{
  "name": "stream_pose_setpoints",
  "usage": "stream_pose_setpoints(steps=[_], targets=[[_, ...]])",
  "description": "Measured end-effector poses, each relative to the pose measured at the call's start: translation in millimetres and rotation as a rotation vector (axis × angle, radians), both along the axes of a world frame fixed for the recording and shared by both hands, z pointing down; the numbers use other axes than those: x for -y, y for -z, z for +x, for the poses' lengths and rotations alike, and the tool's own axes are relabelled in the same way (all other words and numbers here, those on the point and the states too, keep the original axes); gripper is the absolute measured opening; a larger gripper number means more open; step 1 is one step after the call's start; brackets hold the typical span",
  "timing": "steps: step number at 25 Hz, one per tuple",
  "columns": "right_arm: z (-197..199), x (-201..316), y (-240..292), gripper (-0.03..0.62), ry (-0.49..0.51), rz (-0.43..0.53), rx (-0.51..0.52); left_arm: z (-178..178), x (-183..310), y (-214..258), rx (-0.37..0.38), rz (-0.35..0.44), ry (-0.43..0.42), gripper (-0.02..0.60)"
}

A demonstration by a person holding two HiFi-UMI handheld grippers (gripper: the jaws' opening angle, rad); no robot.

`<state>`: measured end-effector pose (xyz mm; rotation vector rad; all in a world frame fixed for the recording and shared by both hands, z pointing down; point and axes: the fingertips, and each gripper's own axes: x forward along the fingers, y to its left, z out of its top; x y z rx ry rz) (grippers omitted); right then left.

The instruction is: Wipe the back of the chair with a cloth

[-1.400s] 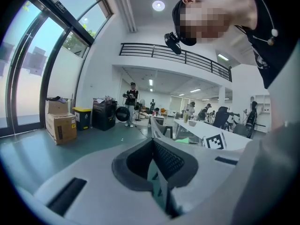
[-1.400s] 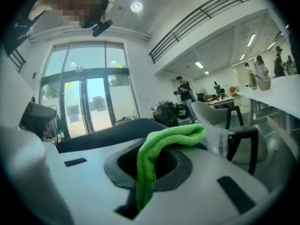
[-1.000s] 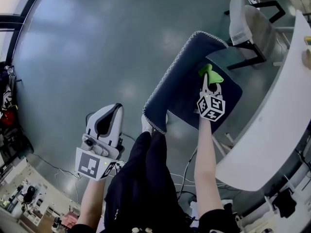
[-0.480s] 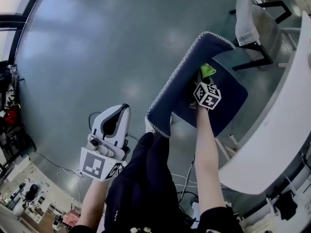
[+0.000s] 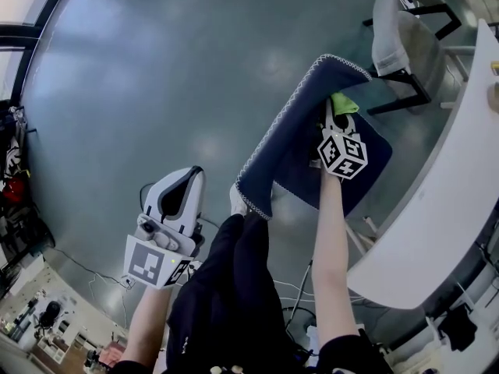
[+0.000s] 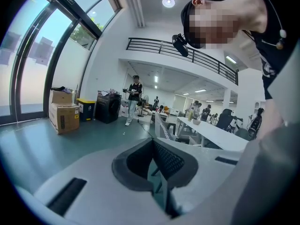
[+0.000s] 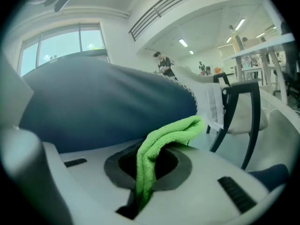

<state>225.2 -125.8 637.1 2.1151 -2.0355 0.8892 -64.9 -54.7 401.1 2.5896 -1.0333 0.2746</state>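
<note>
The chair back [image 5: 288, 142] is dark blue with a white stitched edge, and its seat [image 5: 373, 166] lies to the right of it. My right gripper [image 5: 335, 121] is shut on a green cloth [image 5: 343, 104], whose free end rests on the back's seat-side face near the far top corner. In the right gripper view the cloth [image 7: 164, 139] hangs out of the shut right gripper [image 7: 143, 177], with the blue back [image 7: 103, 102] close behind. My left gripper [image 5: 178, 189] hangs low by the person's left leg, away from the chair. In its own view the left gripper [image 6: 153, 146] is shut and holds nothing.
A white table [image 5: 444, 201] curves along the right, close to the seat. A second chair [image 5: 398, 29] with a black frame [image 7: 239, 111] stands beyond the blue one. Cables [image 5: 93, 271] lie on the floor at lower left. Cardboard boxes [image 6: 63, 111] and a standing person [image 6: 133, 100] are far off.
My right gripper has slid the green cloth along the chair back, in toward the back and then toward its far top corner. The left gripper has stayed about where it was.
</note>
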Motion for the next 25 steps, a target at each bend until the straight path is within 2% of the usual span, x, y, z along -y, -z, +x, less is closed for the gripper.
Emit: stream_pose_setpoints(steps=[7,12,18,25], targets=[[-21,24,99,0.02,0.098,0.2,-0.11,-2,2,13,-0.012,0.018,0.007,-0.002],[-50,33,149,0.02,0.172,0.269,-0.208,1,3,22,-0.024,0.026,0.012,-0.002],[-81,25,187,0.02,0.266,0.341,-0.234,8,6,28,-0.035,0.031,0.0,-0.002],[-121,6,223,0.02,0.417,0.474,-0.209,24,7,28,-0.036,0.026,-0.027,-0.002]])
